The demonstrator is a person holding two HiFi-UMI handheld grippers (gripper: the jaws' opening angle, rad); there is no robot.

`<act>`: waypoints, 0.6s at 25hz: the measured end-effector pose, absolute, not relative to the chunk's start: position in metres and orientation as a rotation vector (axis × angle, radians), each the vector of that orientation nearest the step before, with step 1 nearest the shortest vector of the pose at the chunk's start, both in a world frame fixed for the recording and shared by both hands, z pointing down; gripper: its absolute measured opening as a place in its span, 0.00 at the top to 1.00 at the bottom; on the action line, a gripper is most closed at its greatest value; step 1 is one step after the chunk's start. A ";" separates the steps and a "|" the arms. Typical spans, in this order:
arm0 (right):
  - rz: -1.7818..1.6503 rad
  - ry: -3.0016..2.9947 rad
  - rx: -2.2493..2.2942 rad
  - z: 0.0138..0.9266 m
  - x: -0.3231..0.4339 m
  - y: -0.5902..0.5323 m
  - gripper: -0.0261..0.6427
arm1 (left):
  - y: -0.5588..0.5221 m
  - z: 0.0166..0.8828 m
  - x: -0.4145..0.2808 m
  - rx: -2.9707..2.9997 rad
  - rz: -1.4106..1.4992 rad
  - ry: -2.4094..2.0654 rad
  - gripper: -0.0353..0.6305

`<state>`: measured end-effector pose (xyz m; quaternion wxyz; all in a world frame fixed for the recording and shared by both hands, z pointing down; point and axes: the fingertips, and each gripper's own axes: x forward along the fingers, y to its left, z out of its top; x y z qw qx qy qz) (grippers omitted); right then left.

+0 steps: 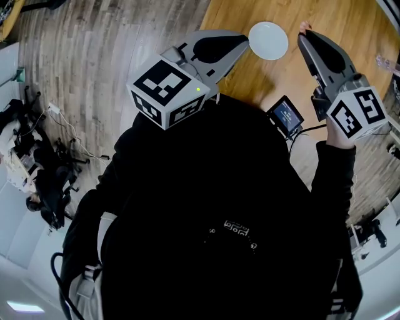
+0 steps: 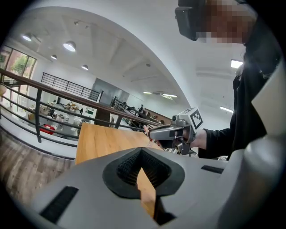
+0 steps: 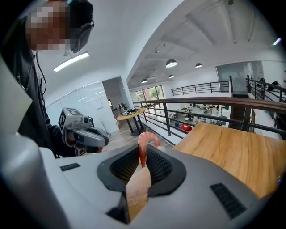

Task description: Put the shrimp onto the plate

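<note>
A white plate (image 1: 269,40) lies on the wooden table (image 1: 337,19), empty. My right gripper (image 1: 304,35) hovers just to the right of the plate, shut on a pink curled shrimp (image 1: 304,26) that sticks out past its tips. In the right gripper view the shrimp (image 3: 145,139) is pinched between the dark pads (image 3: 156,163) of the right gripper (image 3: 142,155). My left gripper (image 1: 240,39) hangs at the plate's left edge. In its own view the left gripper (image 2: 141,155) is shut, with nothing between its jaws.
A small lit screen (image 1: 286,115) hangs at the person's waist. Cables and gear (image 1: 37,156) lie on the plank floor at the left. A metal railing (image 3: 201,107) runs beyond the table, with a round table (image 3: 132,112) farther off.
</note>
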<state>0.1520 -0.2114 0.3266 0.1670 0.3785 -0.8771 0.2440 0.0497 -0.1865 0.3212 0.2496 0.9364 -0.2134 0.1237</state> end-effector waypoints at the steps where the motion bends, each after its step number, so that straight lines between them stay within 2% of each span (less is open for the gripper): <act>1: 0.689 -2.490 1.067 0.330 0.151 -0.211 0.87 | -0.186 0.323 0.048 2.544 0.338 -0.587 0.95; 15: 0.737 -2.402 1.067 0.362 0.160 -0.211 0.87 | -0.178 0.334 0.045 2.508 0.368 -0.601 0.95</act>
